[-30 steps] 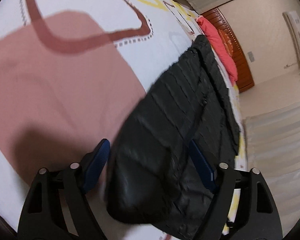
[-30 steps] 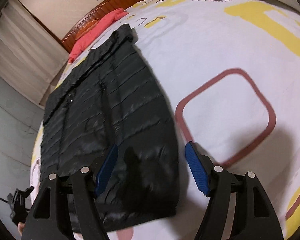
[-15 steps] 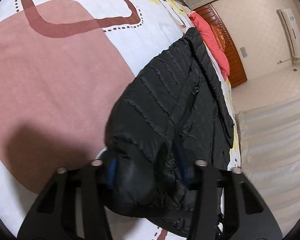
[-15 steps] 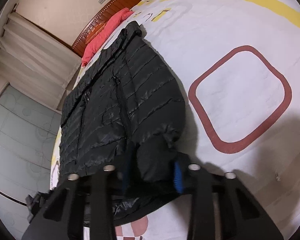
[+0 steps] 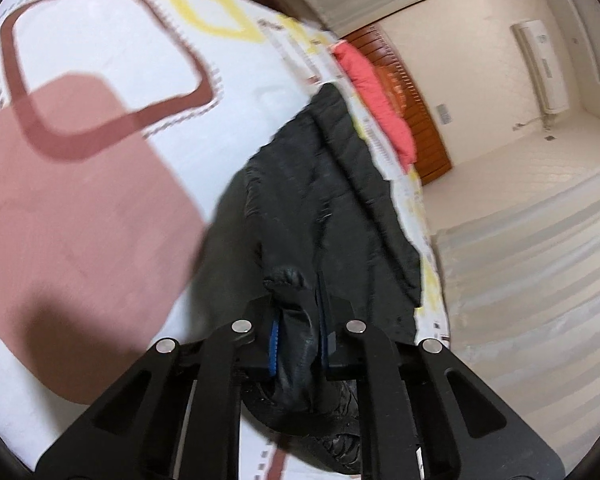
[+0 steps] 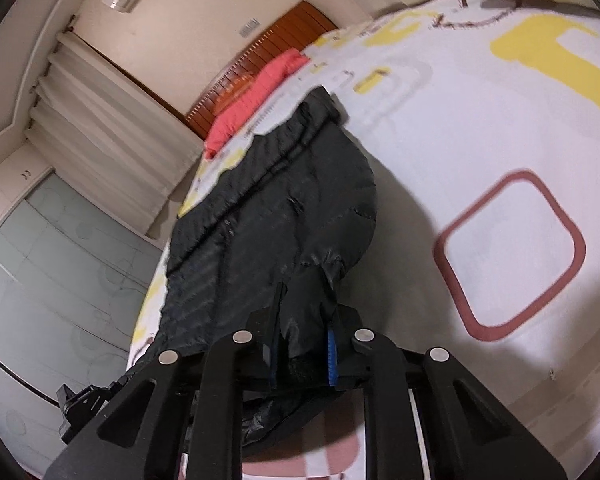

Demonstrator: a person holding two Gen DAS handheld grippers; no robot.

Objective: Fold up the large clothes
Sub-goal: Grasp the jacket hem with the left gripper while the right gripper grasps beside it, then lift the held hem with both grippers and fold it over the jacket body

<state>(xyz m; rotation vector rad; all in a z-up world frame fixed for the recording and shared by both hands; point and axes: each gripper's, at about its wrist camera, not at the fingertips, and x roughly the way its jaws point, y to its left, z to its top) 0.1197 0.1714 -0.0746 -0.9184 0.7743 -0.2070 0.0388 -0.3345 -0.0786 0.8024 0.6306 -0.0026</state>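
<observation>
A black quilted puffer jacket (image 5: 324, 200) lies lengthwise on a bed with a white sheet (image 5: 100, 60) printed with brown and yellow shapes. My left gripper (image 5: 298, 320) is shut on the jacket's near hem and lifts it off the bed. In the right wrist view the jacket (image 6: 268, 216) runs toward the headboard. My right gripper (image 6: 304, 344) is shut on the other part of the near hem, raised above the sheet (image 6: 460, 128). The fabric bunches between both pairs of jaws.
A red pillow (image 5: 372, 92) lies at the head of the bed against a wooden headboard (image 5: 424, 128). Pleated curtains (image 6: 112, 120) and a glass wardrobe (image 6: 40, 280) stand beside the bed. A wall air conditioner (image 5: 540, 64) hangs high.
Both grippers closed on the jacket's near hem, then rose, pulling the hem up off the bed. The jacket's lower part now hangs lifted from the jaws.
</observation>
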